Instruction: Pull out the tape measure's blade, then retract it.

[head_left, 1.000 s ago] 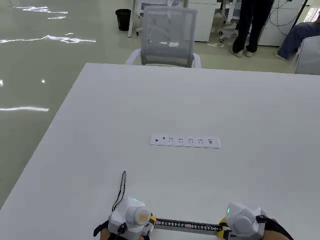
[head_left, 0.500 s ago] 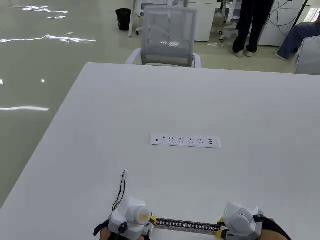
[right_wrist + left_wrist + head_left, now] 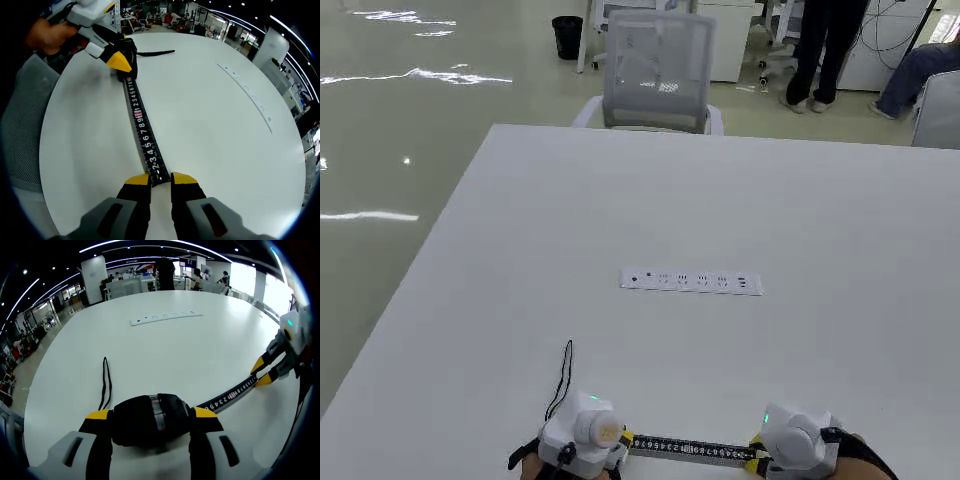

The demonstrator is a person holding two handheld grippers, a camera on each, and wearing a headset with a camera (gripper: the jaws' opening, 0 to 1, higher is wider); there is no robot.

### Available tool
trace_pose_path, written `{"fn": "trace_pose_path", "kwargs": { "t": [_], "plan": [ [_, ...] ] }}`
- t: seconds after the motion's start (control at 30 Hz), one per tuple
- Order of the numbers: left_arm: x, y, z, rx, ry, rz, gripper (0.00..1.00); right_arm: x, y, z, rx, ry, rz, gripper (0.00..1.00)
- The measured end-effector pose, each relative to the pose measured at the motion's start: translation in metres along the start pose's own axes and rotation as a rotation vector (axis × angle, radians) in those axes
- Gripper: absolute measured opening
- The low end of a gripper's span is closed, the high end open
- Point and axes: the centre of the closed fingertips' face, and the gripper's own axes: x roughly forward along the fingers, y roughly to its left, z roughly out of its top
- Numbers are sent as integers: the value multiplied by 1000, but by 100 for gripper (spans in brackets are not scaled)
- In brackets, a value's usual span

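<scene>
My left gripper (image 3: 152, 416) is shut on the black tape measure case (image 3: 150, 427), held low over the white table's near edge. The black blade with white numbers (image 3: 230, 392) runs out of the case to the right, along the tabletop. My right gripper (image 3: 160, 179) is shut on the blade's end, with the blade (image 3: 142, 130) stretching away to the case (image 3: 127, 50) in the left gripper (image 3: 117, 55). In the head view the blade (image 3: 690, 450) spans between the left gripper (image 3: 620, 445) and the right gripper (image 3: 758, 462). A black wrist cord (image 3: 560, 385) trails from the case.
A white power strip (image 3: 690, 282) lies at the table's (image 3: 620, 200) middle. A grey mesh chair (image 3: 655, 70) stands at the far edge. People stand and sit at the back right, beyond the table. A black bin (image 3: 566, 38) is on the floor.
The right gripper has shifted a little to the left, toward the case, so the stretch of blade between the grippers is slightly shorter. The left gripper has stayed put.
</scene>
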Motion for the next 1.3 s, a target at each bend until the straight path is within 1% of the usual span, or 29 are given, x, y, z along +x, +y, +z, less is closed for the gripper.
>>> {"fn": "trace_pose_path", "kwargs": {
  "t": [0.77, 1.3],
  "plan": [
    [1, 0, 0, -3, 0, -1, 59, 3, 4, 12, -7, -10, 12, 13],
    [0, 0, 0, -4, -4, -5, 59, 9, 9, 19, -21, -19, 20, 13]
  ]
}}
